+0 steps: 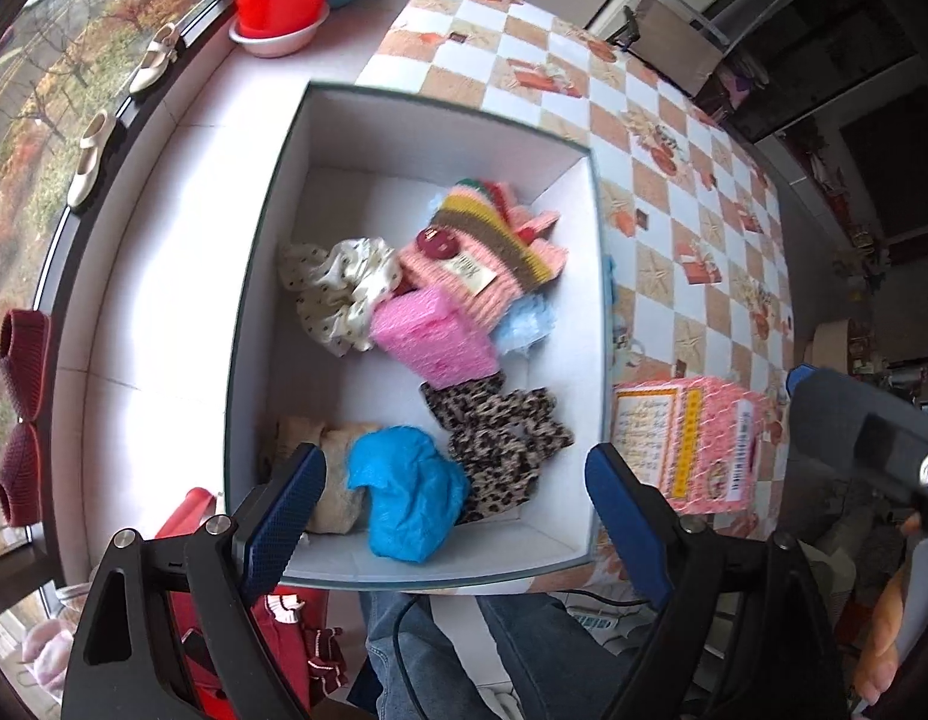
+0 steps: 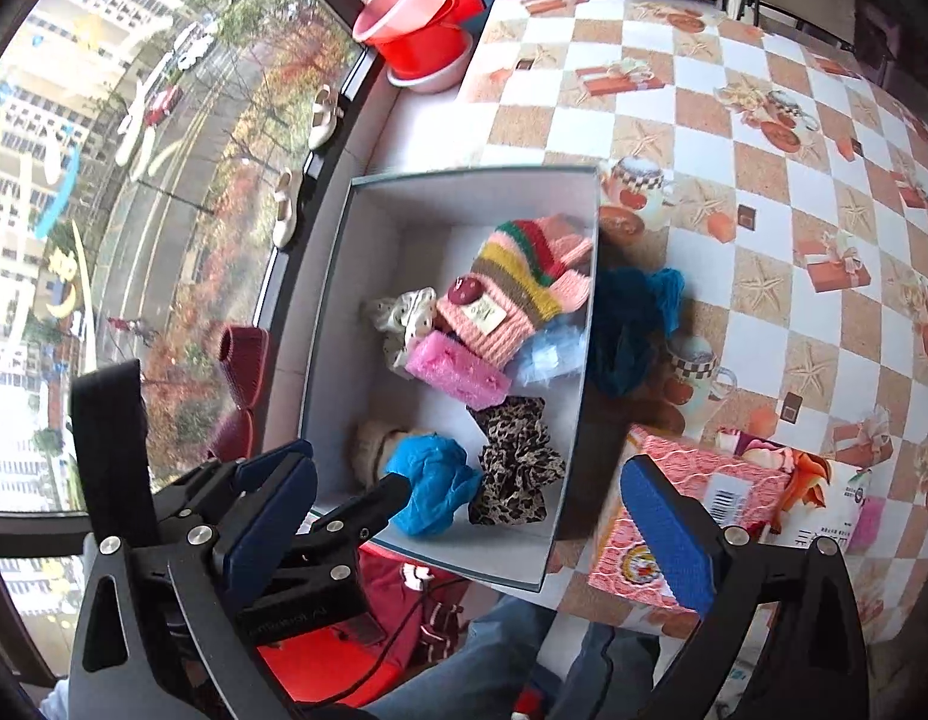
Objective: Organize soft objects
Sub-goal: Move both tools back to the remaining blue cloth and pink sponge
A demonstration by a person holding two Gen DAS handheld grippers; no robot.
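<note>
A beige soft item [image 1: 329,474] in the white box [image 1: 404,126] is half hidden behind the left gripper [image 1: 458,510] and a blue bag [image 1: 404,492]. One leopard scrunchie [image 1: 499,444], one dotted scrunchie [image 1: 338,294], one pink sponge [image 1: 431,336] and one striped knit piece [image 1: 481,252] are seen inside. Both grippers, the right gripper [image 2: 481,516] included, are held spread, empty. One teal item [image 2: 631,324] lies outside on the table [image 2: 763,180].

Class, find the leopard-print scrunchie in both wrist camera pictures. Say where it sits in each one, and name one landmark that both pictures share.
Left wrist view: the leopard-print scrunchie lies lower centre, inside the white box, right of the blue plastic bundle.
Right wrist view: the scrunchie lies just below centre, in the box's near right corner.
Shared landmark: the pink bubble-wrap block just beyond it.
</note>
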